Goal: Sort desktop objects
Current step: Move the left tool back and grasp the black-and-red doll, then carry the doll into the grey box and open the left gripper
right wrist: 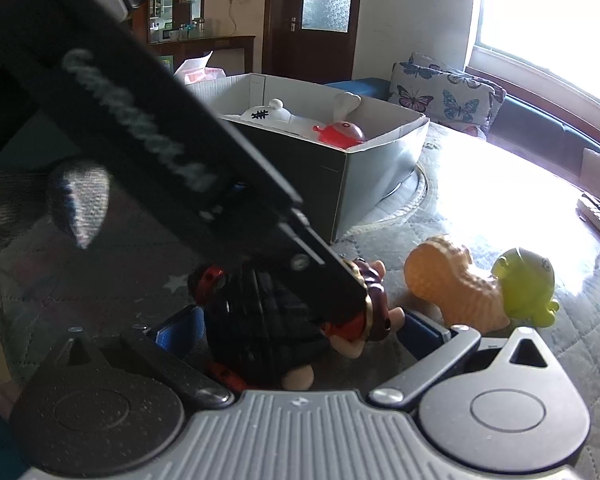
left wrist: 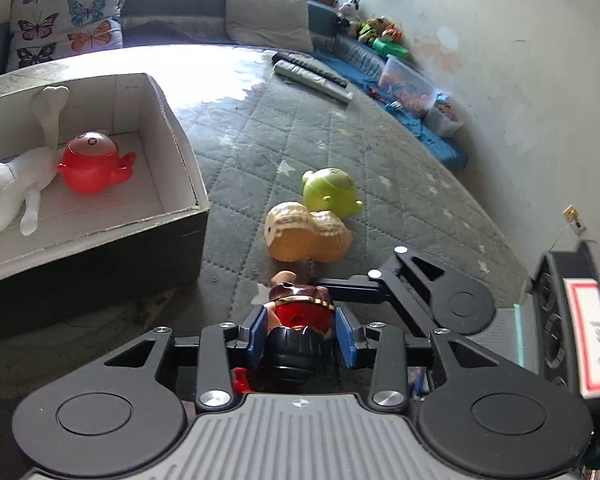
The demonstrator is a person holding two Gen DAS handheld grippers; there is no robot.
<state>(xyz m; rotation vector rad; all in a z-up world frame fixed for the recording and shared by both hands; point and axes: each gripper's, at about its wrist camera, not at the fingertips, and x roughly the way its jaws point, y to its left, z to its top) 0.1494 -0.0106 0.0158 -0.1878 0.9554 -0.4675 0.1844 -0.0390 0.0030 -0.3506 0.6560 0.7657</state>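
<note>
Looking along the left gripper [left wrist: 302, 334], its blue pads [left wrist: 256, 334] stand either side of a doll [left wrist: 300, 320] with dark hair and a red top. A thin gap shows at each pad, so the jaws are parted rather than pressing. Ahead on the quilted mat [left wrist: 380, 152] lie a tan peanut toy [left wrist: 306, 234] and a green round toy [left wrist: 332, 192], touching each other. To the left sits a cardboard box [left wrist: 180, 148] holding a red round toy [left wrist: 94, 168] and a white plush [left wrist: 16, 184]. The right gripper's linkage comes in from the right, its tip near the doll.

From the right wrist, the right gripper [right wrist: 300, 330] is wide open — the doll [right wrist: 284, 320] lies between its pads without contact. The left gripper's black body [right wrist: 148, 152] crosses the view diagonally down onto the doll, with a grey-gloved hand [right wrist: 40, 204] behind it. The peanut toy [right wrist: 452, 284] and green toy [right wrist: 526, 284] lie right of the doll; the box [right wrist: 380, 172] stands behind.
</note>
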